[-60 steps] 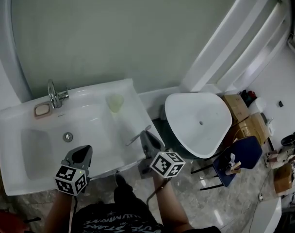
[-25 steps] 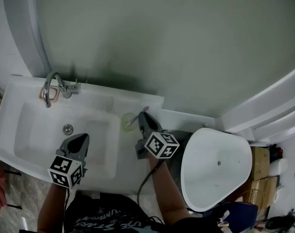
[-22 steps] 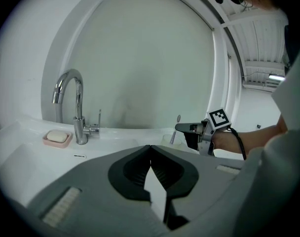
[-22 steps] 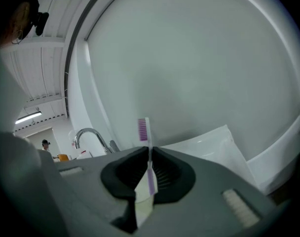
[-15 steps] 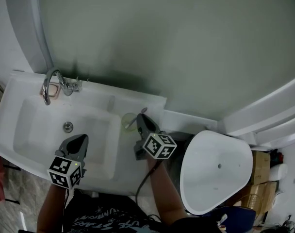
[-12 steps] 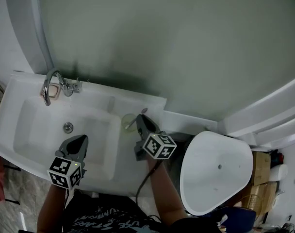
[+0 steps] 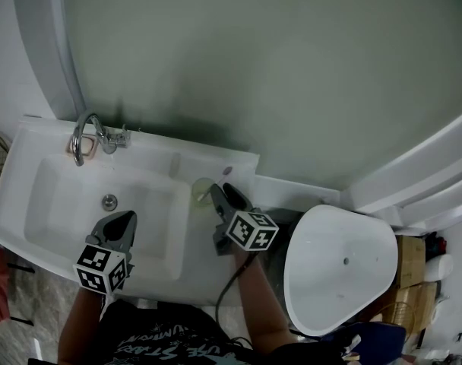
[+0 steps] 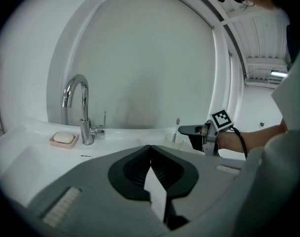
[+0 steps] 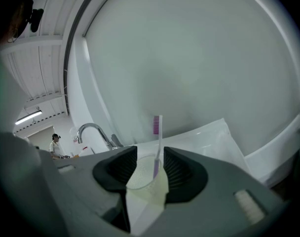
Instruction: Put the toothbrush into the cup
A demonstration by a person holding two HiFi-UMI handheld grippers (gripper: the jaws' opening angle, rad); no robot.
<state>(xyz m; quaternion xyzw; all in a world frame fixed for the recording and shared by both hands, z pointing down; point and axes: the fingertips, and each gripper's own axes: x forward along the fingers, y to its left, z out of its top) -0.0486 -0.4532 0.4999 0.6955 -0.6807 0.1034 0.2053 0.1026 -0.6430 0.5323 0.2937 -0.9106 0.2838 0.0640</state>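
A clear yellowish cup (image 7: 201, 192) stands on the sink counter (image 7: 170, 162) to the right of the basin. The toothbrush (image 9: 158, 137), white-handled with a purple head, stands upright in the cup (image 9: 140, 177). My right gripper (image 7: 219, 194) is right at the cup, and its jaws are opening. The brush stands between them, and neither pad touches it. In the left gripper view the cup (image 8: 171, 140), brush (image 8: 177, 128) and right gripper (image 8: 189, 131) show at the far right. My left gripper (image 7: 124, 220) hovers over the basin's front, shut and empty.
A chrome faucet (image 7: 87, 131) and a pink soap dish (image 8: 64, 139) sit at the back left of the sink. The basin (image 7: 64, 204) has a drain (image 7: 109, 201). A white toilet-like bowl (image 7: 341, 272) stands right of the sink. The wall rises close behind the cup.
The right gripper carried the toothbrush from the sink's front to the cup, then its jaws spread and let it go. The left gripper stayed put.
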